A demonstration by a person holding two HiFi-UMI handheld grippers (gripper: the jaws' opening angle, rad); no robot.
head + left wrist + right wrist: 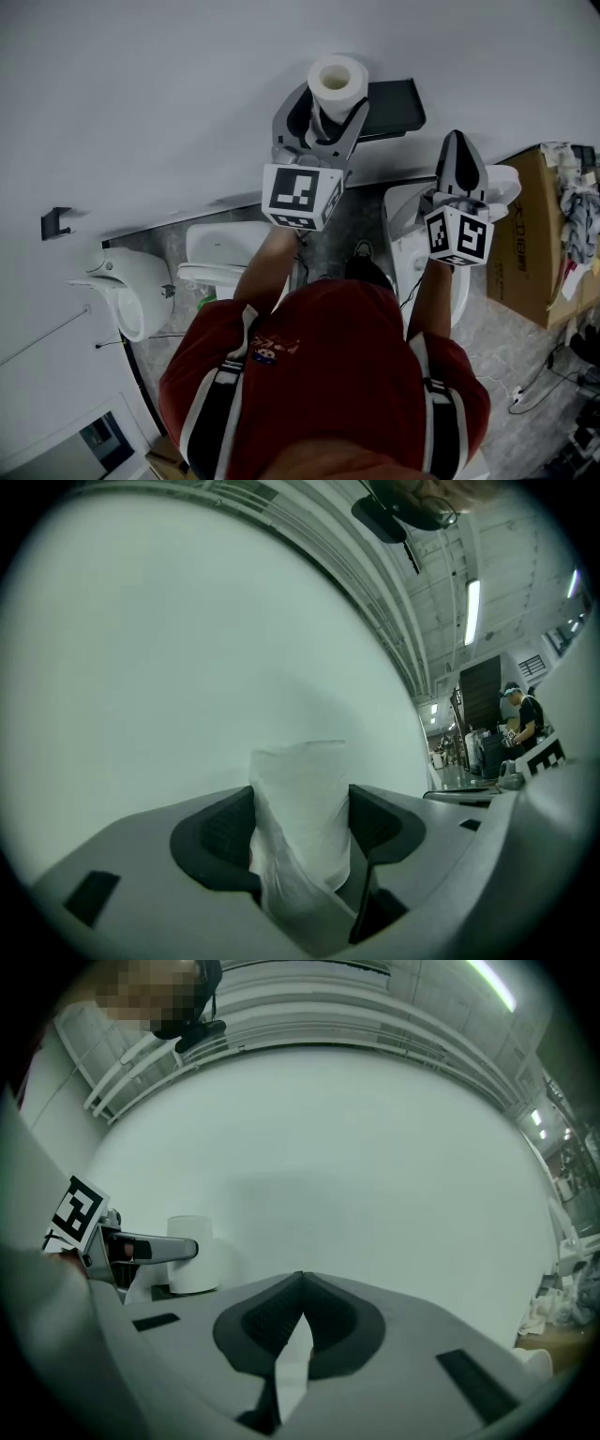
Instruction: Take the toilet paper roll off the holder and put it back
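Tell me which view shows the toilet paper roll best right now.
Head view: the whole toilet paper roll shows, hollow core visible, clamped in the left tongs. The left gripper view shows only its side pinched between the tongs; the right gripper view shows it small at the left.

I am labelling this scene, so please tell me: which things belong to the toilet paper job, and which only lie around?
For the job: toilet paper roll, left gripper with jaws shut on it, black holder on the wall.
Just lying about: cardboard box, toilet, wall hook.
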